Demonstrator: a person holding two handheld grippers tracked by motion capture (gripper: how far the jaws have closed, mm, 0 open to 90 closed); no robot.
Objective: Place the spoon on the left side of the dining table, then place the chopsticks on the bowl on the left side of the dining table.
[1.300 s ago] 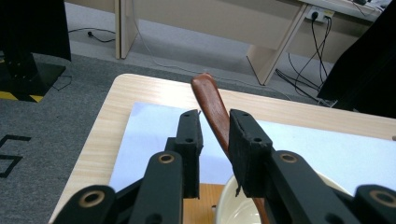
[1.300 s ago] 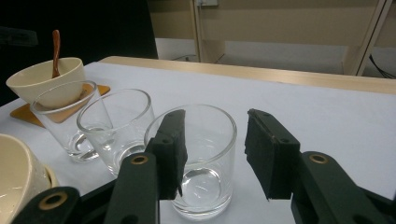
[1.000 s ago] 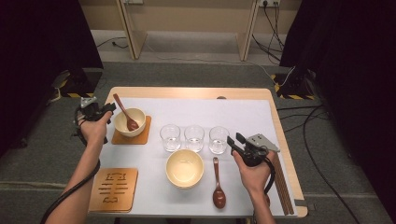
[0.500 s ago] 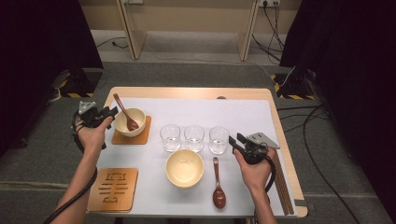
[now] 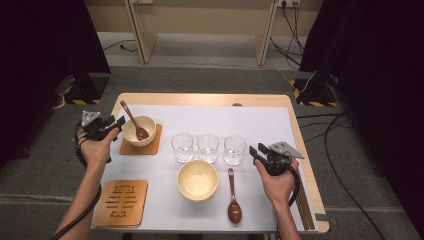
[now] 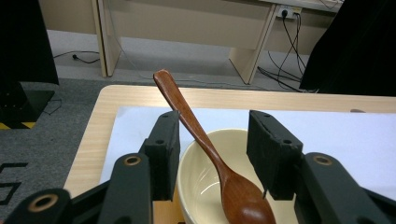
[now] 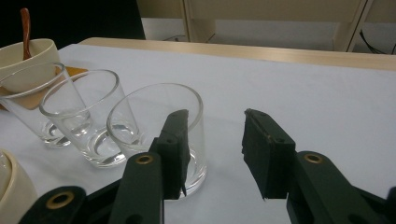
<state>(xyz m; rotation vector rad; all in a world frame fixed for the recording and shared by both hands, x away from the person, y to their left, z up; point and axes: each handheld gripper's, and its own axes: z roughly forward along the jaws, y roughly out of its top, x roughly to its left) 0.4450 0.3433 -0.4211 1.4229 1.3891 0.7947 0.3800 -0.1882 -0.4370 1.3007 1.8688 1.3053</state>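
Both hands out over the table, a gripper in each.
The left gripper [image 5: 118, 123] has just been opening its jaws; the right gripper [image 5: 256, 150] is held low with jaws apart, gripping nothing.

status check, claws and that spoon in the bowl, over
Left claw open, jaws just opened, off the spoon. Spoon rests in bowl on its coaster. Right claw open beside nearest glass. Nothing blocking.

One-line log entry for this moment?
left gripper: jaws just opening, spoon released in bowl | right gripper: open, near glass
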